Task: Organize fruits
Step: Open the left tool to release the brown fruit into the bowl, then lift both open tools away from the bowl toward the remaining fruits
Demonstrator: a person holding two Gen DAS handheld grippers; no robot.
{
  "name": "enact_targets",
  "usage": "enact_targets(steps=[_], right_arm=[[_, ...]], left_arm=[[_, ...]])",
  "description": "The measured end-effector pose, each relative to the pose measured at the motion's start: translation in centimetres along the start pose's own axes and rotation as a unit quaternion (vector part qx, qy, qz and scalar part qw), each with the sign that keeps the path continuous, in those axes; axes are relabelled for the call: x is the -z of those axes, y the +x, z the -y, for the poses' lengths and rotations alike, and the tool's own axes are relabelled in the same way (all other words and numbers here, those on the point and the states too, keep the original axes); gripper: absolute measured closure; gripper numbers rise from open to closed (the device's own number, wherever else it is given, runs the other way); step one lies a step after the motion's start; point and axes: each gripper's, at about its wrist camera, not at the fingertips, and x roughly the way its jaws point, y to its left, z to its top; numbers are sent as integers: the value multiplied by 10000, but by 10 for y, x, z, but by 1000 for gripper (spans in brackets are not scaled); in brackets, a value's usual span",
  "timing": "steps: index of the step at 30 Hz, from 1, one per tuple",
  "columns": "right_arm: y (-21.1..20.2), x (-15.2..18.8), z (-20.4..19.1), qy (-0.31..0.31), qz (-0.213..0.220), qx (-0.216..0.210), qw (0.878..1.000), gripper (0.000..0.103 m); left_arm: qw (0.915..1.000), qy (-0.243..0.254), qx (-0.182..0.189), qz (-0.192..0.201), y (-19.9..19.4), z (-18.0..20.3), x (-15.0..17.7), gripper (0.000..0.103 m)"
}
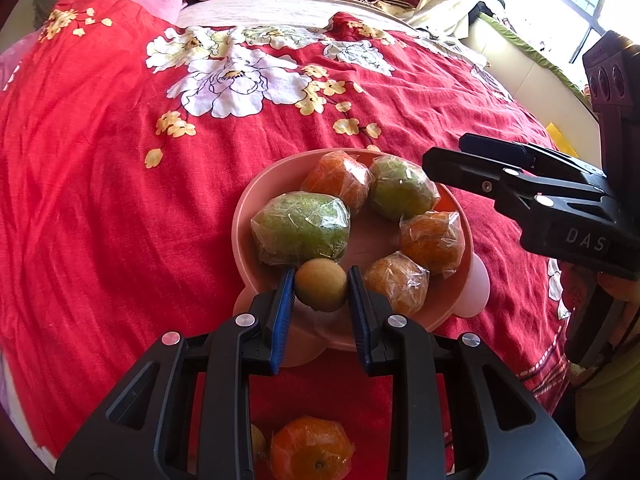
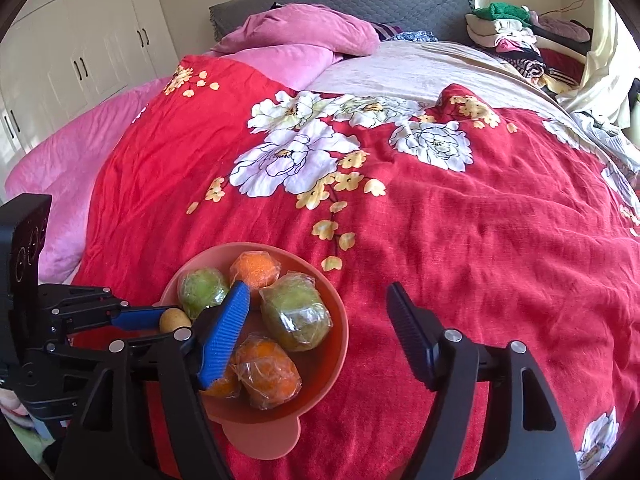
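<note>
Kiwi [image 1: 321, 285] | left gripper [image 1: 320, 292] jaws clamp it | long axis upright, over bowl [image 1: 248, 216]

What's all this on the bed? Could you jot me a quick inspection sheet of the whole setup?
Surface: red floral bedspread.
Job's things: pink bowl holding two wrapped green fruits and three wrapped oranges; wrapped orange outside the bowl on the spread.
Clutter: pile of clothes.
Grippers: left gripper shut on a small brown fruit at the bowl's rim; right gripper open, empty.
Cables: nothing seen.
Surroundings: pink pillows, white wardrobe, window.
</note>
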Motion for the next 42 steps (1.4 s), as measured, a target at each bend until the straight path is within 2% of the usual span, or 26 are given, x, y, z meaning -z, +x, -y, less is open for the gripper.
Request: enact_targets(steps=[9, 15, 17, 29, 42], right_arm=[[-10, 2, -3, -6, 80, 34, 10000, 29], [-17, 2, -5, -16, 134, 84, 9999, 26], [-21, 2, -6, -13, 169, 116, 9998, 24], [-48, 2, -9, -33, 375, 238, 9990, 15], [-75, 4, -22, -147, 611, 312, 9975, 9]], left_arm=[[10000, -6, 23, 83, -9, 1, 1, 83], [9999, 5, -5, 167, -20, 3, 1, 77], [9998, 3, -31, 205, -24, 3, 1, 71], [9988, -73, -114, 478, -52, 5, 1, 50], [9967, -156, -272, 746, -83, 6, 6, 30]])
